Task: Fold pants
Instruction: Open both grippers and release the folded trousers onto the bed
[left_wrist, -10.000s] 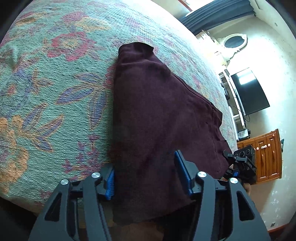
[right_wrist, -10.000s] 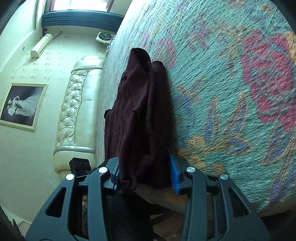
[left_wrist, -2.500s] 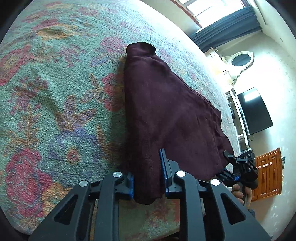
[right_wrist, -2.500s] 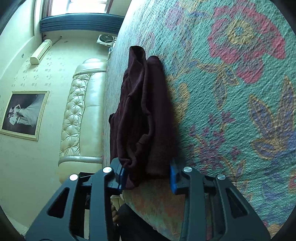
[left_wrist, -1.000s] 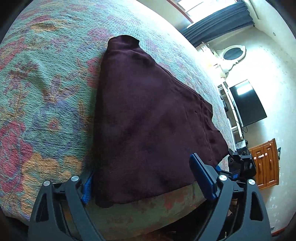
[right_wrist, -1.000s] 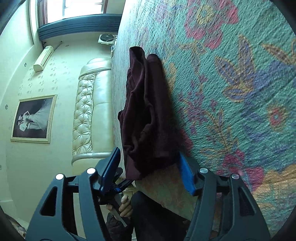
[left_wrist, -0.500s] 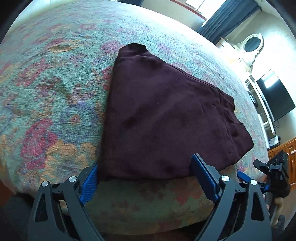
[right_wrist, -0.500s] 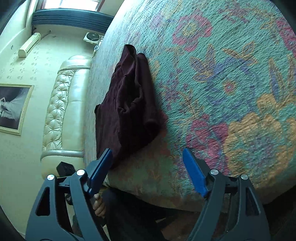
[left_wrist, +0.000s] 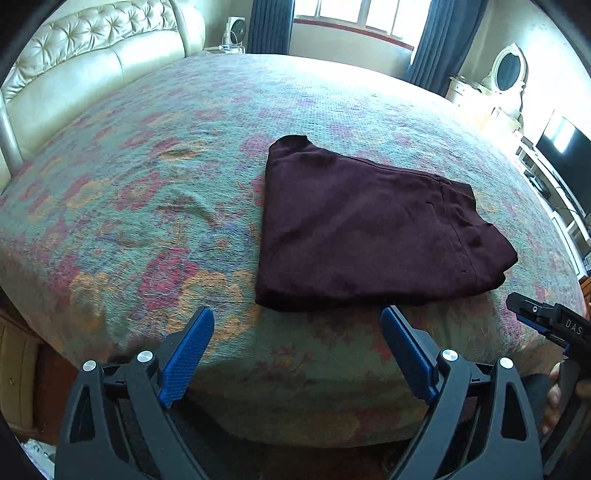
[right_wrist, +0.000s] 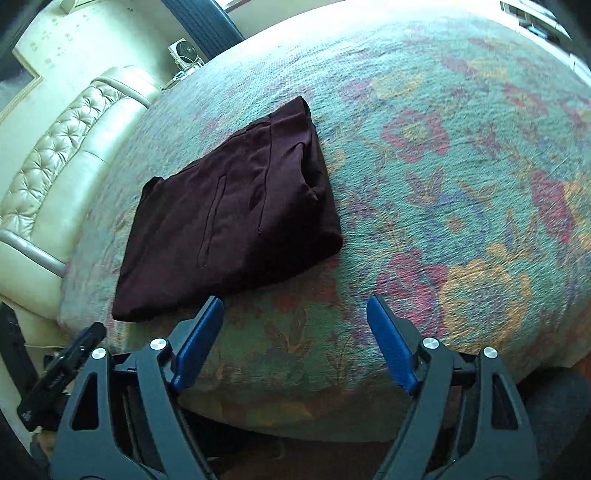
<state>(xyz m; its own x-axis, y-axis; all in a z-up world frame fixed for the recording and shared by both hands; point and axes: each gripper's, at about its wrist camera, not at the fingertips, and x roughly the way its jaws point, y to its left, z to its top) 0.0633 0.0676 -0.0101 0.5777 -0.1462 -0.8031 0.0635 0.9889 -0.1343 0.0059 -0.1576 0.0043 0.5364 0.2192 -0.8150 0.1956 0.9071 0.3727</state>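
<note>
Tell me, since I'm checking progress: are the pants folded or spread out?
Folded: the pants lie as one compact layered stack on the bed, released.

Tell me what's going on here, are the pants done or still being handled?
The dark maroon pants lie folded in a compact stack on the floral bedspread, near its front edge. Neither gripper holds them: the left gripper and the right gripper are both open and hover apart from the fabric, off the bed's edge. The fold looks finished.
</note>
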